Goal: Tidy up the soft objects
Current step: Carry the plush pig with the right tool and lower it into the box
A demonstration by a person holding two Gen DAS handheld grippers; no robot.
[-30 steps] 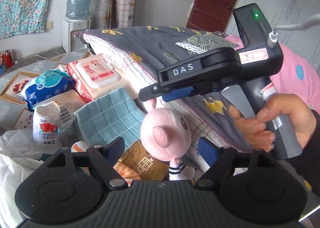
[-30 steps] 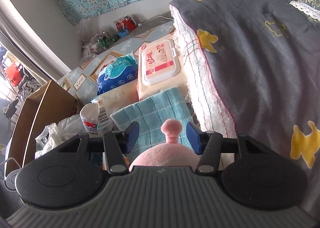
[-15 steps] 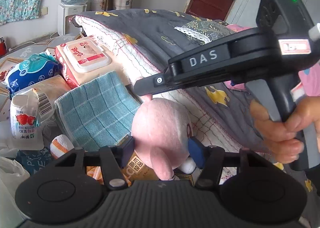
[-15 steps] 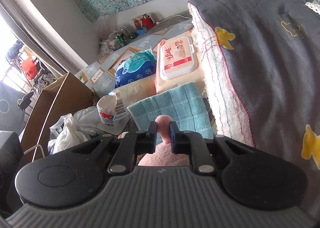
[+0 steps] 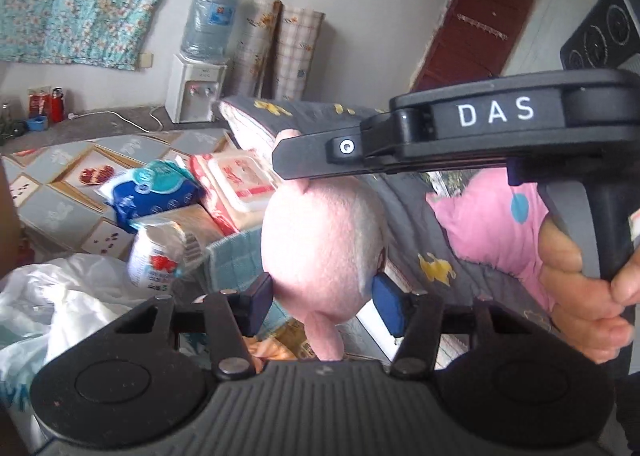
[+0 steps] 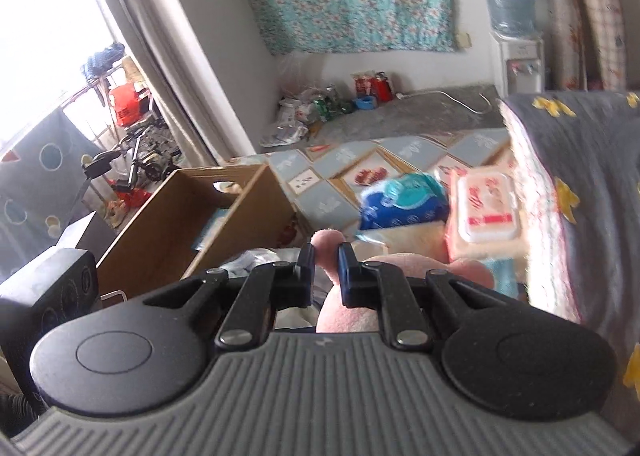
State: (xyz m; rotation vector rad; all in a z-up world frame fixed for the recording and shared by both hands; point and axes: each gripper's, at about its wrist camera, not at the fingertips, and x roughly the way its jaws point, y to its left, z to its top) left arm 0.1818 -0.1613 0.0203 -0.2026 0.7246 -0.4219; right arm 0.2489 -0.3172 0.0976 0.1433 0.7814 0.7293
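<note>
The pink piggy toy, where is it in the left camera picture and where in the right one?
Left wrist view: the pink plush pig fills the middle, between the left gripper pads, its ear pinched by the right gripper from above.
Right wrist view: low in the middle, its ear clamped in the right gripper, its body just behind.
Shared landmark: the red-and-white wipes pack beside the grey quilt.

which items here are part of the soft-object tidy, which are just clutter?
In the job: pink plush toy, right gripper shut on its ear, left gripper closing around its body.
Lying about: wet wipes pack, blue tissue pack, water dispenser.
</note>
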